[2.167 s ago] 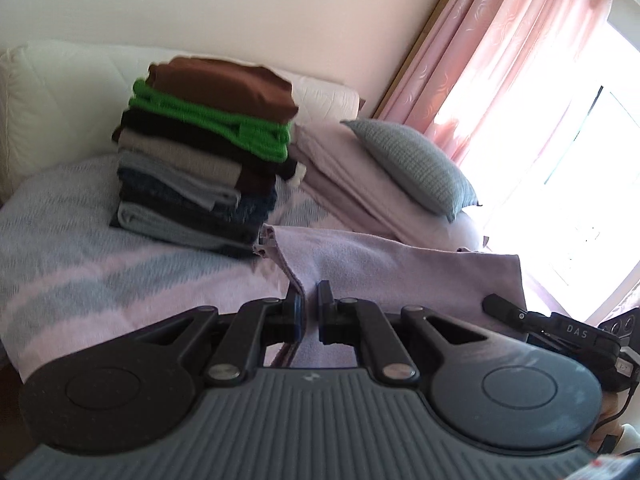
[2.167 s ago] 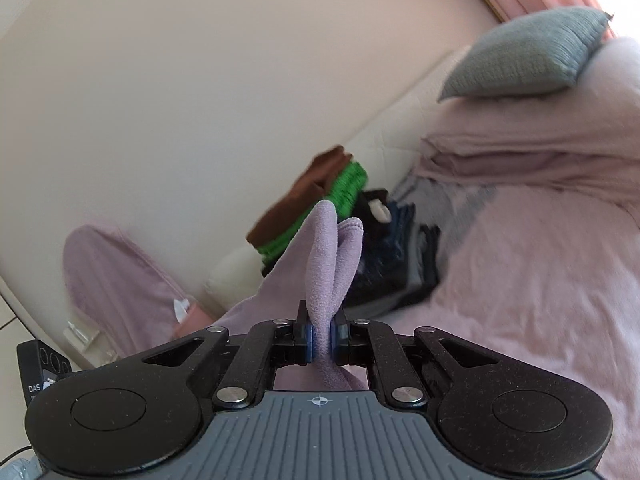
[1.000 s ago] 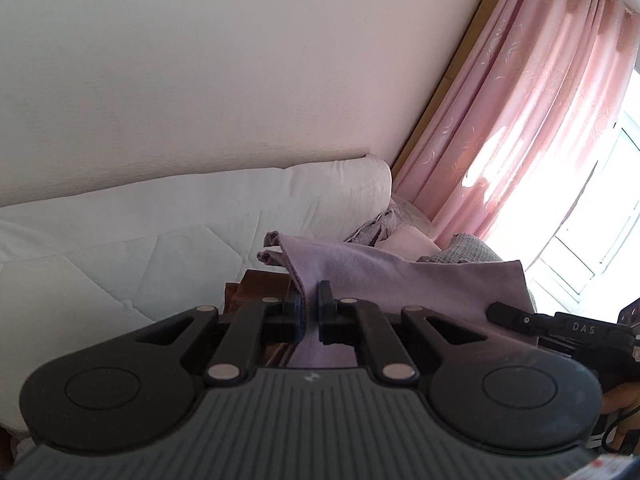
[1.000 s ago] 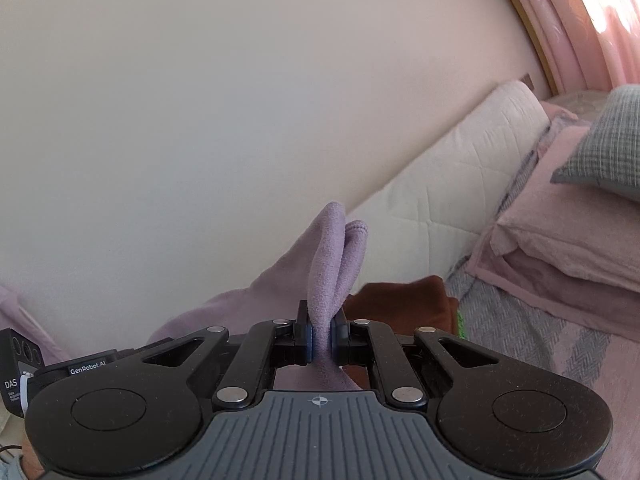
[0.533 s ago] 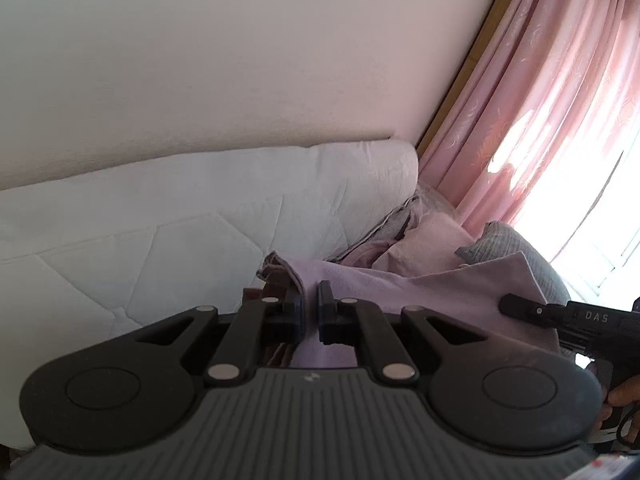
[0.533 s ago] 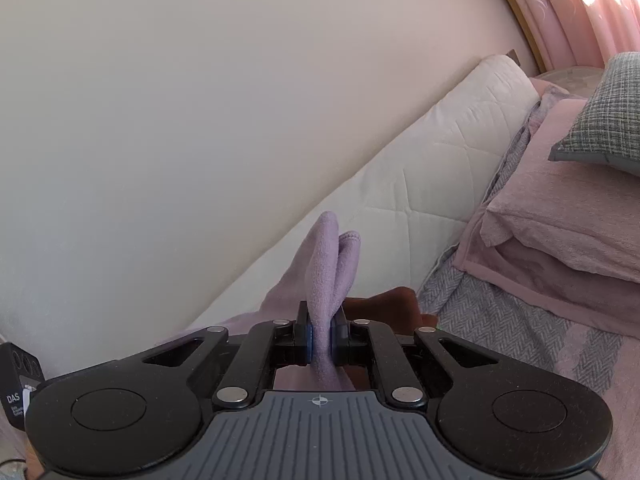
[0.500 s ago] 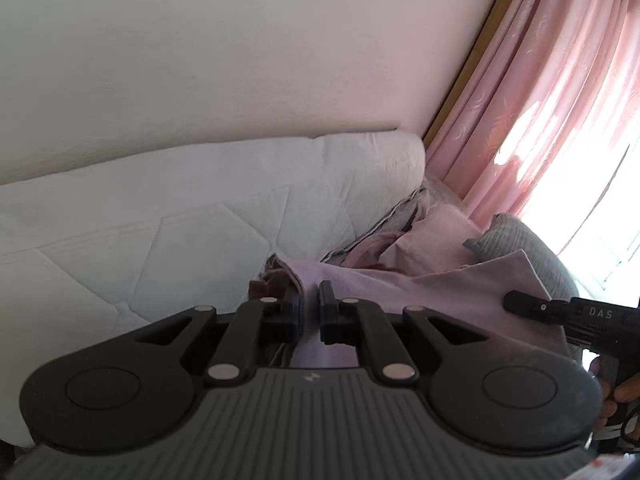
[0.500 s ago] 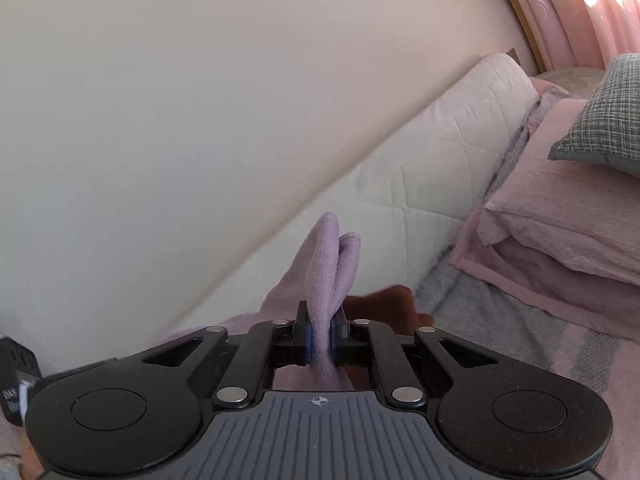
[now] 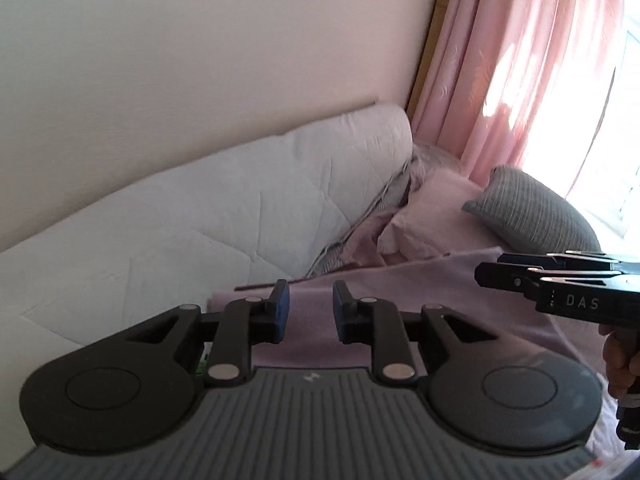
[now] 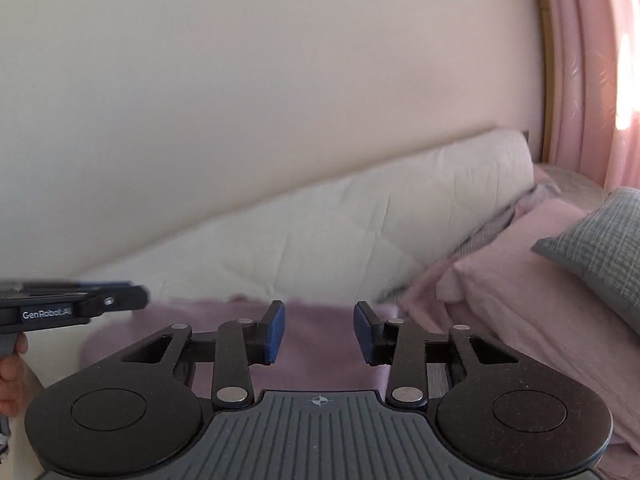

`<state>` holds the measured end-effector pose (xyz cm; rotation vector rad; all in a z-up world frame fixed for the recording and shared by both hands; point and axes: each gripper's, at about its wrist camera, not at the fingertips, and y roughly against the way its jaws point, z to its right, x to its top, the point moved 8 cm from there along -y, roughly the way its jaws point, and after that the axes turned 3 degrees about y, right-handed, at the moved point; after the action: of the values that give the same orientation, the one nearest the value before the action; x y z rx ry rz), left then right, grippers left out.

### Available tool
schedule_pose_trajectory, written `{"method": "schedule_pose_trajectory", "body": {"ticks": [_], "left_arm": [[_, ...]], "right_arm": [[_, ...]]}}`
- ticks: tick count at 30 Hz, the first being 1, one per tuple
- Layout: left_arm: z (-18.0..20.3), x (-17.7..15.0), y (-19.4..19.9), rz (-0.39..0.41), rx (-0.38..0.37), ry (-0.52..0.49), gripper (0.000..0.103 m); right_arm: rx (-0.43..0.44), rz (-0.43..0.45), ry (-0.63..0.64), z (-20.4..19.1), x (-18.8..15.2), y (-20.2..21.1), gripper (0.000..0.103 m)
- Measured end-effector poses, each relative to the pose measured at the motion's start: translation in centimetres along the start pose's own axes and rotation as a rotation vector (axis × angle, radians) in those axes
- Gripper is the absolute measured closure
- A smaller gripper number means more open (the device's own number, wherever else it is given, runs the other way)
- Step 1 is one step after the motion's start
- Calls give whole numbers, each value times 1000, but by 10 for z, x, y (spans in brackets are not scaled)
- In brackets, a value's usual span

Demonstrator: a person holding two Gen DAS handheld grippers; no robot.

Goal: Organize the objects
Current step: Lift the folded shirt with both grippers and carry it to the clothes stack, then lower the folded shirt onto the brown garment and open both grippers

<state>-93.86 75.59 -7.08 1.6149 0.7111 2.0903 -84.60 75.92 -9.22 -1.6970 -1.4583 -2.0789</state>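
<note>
Left wrist view: left gripper [image 9: 307, 306] has just been opening, its jaws narrowly apart and clear of the lilac cloth [image 9: 400, 284] lying flat beyond them. Right gripper [image 10: 319, 332] has also just been opening, wider, over the same cloth [image 10: 320, 320], beside the white headboard [image 10: 360, 240] and pink pillow [image 10: 520, 280].

One lilac cloth [image 9: 384, 280], one grey pillow [image 9: 532, 208], two grippers [image 9: 307, 300].

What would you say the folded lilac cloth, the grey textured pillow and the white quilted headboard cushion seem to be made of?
Folded lilac cloth: soft matte fabric, perhaps fleece or terry; fuzzy surface, limp drape.
Grey textured pillow: woven fabric, cotton or linen by its look; crinkled, gridded weave.
White quilted headboard cushion: padded textile, matte; stitched diamond seams, puffy panels. Fibre cannot be told.
</note>
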Motion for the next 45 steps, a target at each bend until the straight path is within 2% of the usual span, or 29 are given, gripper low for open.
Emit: {"method": "schedule_pose_trajectory", "body": {"ticks": [1, 3, 5, 8, 11, 14, 16, 18, 21, 24, 26, 27, 29, 31, 33, 35, 40, 45], "left_arm": [[-5, -6, -13, -29, 22, 6, 82], [-21, -14, -23, -36, 64, 41, 82], [-37, -18, -9, -12, 95, 87, 82], [-50, -20, 28, 40, 162, 95, 86], [-39, -28, 68, 48, 101, 137, 85], [-9, -41, 100, 57, 59, 81, 83], [6, -56, 105, 24, 48, 52, 81], [11, -74, 96, -52, 74, 58, 81], [14, -81, 101, -68, 109, 79, 81], [21, -77, 120, -67, 125, 86, 70], [27, -76, 138, -66, 139, 78, 62], [29, -76, 148, -58, 147, 73, 60], [37, -75, 166, -45, 157, 65, 49], [44, -75, 183, -29, 162, 51, 40], [52, -78, 201, -15, 164, 35, 38], [59, -82, 218, -11, 169, 33, 29], [72, -92, 257, 18, 192, 17, 16], [86, -106, 295, 42, 198, -4, 10]], "right_arm": [[-30, -19, -6, 6, -5, -7, 68], [-114, -44, -55, 27, -17, -9, 68], [-150, -22, -83, 41, -26, 10, 68], [-193, 29, -93, 45, -32, 54, 68], [-95, 95, -119, 19, -37, 102, 68], [-17, 104, -88, -21, -51, 134, 68], [-14, 60, -60, -42, -65, 131, 68], [-13, -38, -44, -54, -83, 115, 68], [-44, -46, -38, -58, -88, 115, 68], [-18, -33, -77, -65, -82, 139, 63], [-23, -17, -109, -66, -81, 157, 50], [-21, -8, -129, -63, -78, 164, 48], [-7, 5, -155, -67, -76, 181, 42], [0, 12, -166, -68, -73, 194, 40], [3, 23, -157, -72, -74, 209, 38], [-2, 32, -144, -78, -76, 224, 38], [-8, 47, -134, -85, -82, 263, 37], [-17, 66, -117, -96, -91, 302, 36]]}}
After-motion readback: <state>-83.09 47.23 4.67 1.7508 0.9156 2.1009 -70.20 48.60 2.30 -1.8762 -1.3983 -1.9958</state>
